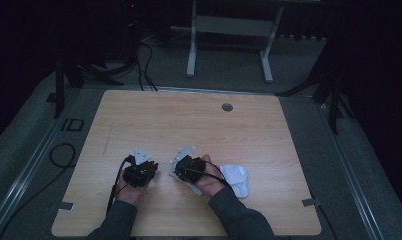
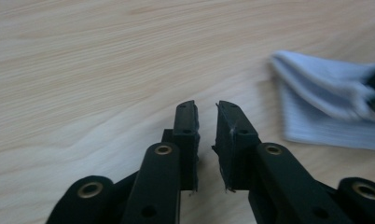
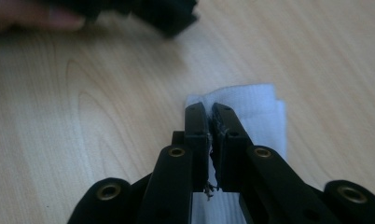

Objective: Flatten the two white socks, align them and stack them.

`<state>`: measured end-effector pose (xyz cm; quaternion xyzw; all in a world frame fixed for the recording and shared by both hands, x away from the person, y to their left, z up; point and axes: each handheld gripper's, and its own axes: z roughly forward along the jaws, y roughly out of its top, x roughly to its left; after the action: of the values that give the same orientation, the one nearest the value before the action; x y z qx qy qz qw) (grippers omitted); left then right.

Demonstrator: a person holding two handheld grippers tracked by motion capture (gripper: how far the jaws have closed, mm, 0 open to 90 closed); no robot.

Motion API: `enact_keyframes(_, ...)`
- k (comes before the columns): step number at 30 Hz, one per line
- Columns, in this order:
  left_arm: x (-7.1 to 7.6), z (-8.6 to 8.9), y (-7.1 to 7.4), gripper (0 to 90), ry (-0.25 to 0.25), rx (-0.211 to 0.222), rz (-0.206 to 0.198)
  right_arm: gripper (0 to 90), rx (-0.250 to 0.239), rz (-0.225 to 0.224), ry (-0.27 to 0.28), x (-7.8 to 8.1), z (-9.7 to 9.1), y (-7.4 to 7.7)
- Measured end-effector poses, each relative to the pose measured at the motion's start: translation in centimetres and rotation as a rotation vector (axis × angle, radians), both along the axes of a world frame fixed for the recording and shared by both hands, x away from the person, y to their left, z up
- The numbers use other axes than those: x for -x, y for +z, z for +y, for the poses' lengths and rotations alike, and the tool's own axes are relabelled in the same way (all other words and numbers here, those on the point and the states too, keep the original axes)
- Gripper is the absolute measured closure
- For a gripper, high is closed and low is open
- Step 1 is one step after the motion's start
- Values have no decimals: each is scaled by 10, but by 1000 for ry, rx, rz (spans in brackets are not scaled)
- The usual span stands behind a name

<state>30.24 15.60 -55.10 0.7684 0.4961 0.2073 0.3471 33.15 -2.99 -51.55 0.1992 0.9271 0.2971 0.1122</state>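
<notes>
Your right gripper (image 3: 210, 112) is pinching the white cloth (image 3: 251, 107); left gripper (image 2: 206, 109) nearly closed, nothing between its jaws.

Reading "ID" in dark letters on the grey floor mat (image 1: 71, 124), lying at about nine o'clock from the desk (image 1: 154, 115), just off its far left corner. Finding no other legible text, label, brand or number.

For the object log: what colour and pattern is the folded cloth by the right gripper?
White cloth with fine ribbing, clearest in the right gripper view.
</notes>
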Motion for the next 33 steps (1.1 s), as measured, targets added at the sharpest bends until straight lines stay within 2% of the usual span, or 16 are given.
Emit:
enact_keyframes(8, -2, -27, -8, 829, -82, -17, 4, 855, -53, -38, -57, -1, -16, 21)
enact_keyframes(15, -2, -32, -11, 850, -104, -22, 23, 859, -90, -105, -131, -1, -32, 42)
enact_keyframes(17, -1, -33, -11, 850, -103, -14, 26, 859, -87, -116, -147, -1, -33, 43)
enact_keyframes(20, 1, -33, -11, 850, -104, -1, 32, 859, -49, -87, -132, -3, -25, 32)
enact_keyframes(25, 3, -33, -11, 850, -109, -3, 30, 854, 2, -11, -82, -2, -2, -1)
enact_keyframes(27, 3, -32, -11, 850, -107, -3, 33, 805, 11, 11, -88, -3, 2, -7)
enact_keyframes(29, 4, -32, -10, 851, -101, -3, 35, 683, -17, 30, -94, -4, 1, -6)
enact_keyframes(32, 5, -30, -7, 860, -89, 2, 25, 627, -96, 20, -123, -4, -13, 10)
enact_keyframes(33, 6, -30, -5, 862, -84, 7, 16, 616, -105, 11, -133, -3, -19, 15)
